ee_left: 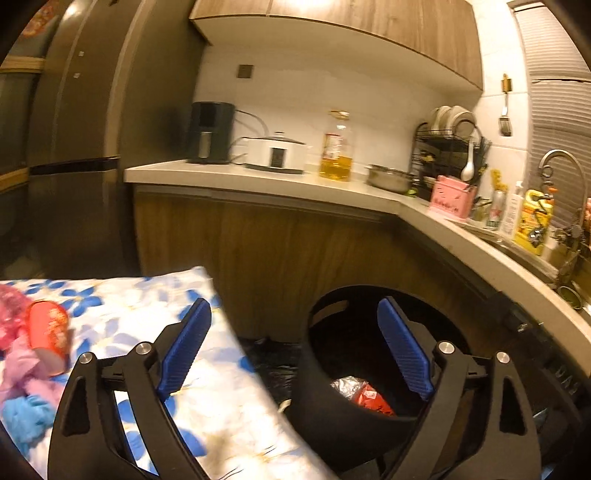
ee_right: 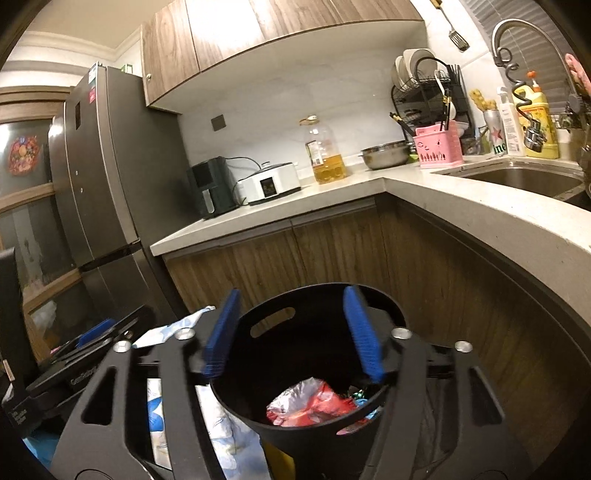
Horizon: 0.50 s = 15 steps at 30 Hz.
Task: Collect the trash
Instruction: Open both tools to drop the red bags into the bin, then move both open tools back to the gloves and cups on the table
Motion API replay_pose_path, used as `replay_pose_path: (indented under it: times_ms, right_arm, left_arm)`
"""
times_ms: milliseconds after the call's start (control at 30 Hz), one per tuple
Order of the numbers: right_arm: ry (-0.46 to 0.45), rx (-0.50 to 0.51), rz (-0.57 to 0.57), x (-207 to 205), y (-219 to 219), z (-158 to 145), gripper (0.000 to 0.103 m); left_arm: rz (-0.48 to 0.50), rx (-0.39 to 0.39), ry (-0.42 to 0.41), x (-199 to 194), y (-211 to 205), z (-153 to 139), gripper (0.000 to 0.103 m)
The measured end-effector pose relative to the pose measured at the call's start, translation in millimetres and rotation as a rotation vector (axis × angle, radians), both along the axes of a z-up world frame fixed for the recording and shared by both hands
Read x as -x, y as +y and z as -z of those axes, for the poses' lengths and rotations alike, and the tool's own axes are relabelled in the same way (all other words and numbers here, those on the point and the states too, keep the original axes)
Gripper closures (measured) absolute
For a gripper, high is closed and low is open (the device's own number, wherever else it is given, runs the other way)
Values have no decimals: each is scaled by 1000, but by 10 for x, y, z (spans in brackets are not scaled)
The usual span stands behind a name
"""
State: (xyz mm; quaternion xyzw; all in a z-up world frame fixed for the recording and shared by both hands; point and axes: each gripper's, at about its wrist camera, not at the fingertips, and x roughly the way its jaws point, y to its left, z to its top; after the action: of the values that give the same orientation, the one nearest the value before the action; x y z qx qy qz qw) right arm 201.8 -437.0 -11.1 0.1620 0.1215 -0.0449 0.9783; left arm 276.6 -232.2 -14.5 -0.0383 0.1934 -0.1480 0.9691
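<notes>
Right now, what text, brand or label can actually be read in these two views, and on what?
"ine": partial white lettering on the green can with a red star, by the sink.
Oil bottle label: too small.
Yellow detergent bottle: blurred.
Fridge stickers: unreadable.
Red cup print: blurred.

A pale L-shaped counter (ee_right: 424, 192) wraps a corner over wood-grain cabinet doors (ee_right: 332, 251). Matching wall cabinets (ee_right: 258, 33) hang at 12 o'clock above a white wall (ee_right: 266, 103). A grey refrigerator (ee_right: 99, 184) stands at 9 o'clock; a steel sink (ee_right: 524, 179) and curved faucet (ee_right: 517, 29) sit at 2 o'clock. Warm indoor light.
</notes>
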Motion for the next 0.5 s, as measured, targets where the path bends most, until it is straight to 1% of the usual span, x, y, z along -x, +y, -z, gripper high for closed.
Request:
replay_pose_path:
  times_ms: [33, 100, 133, 333, 500]
  right_arm:
    - [4, -2, 2, 14, 9, 2, 32]
    - [17, -9, 1, 51, 41, 9, 29]
    - [23, -12, -1, 80, 67, 12, 28]
    - [24, 18, -1, 264, 232, -4, 26]
    - [25, -4, 1, 432, 343, 14, 25]
  left_arm:
    - [-15, -4, 4, 28, 35, 3, 13]
    - [-42, -7, 13, 94, 114, 18, 8]
    - [-55, -4, 16, 139, 165, 24, 7]
    - [-123, -36, 7, 386, 354, 31, 6]
    - [-171, -48, -13, 597, 528, 23, 6]
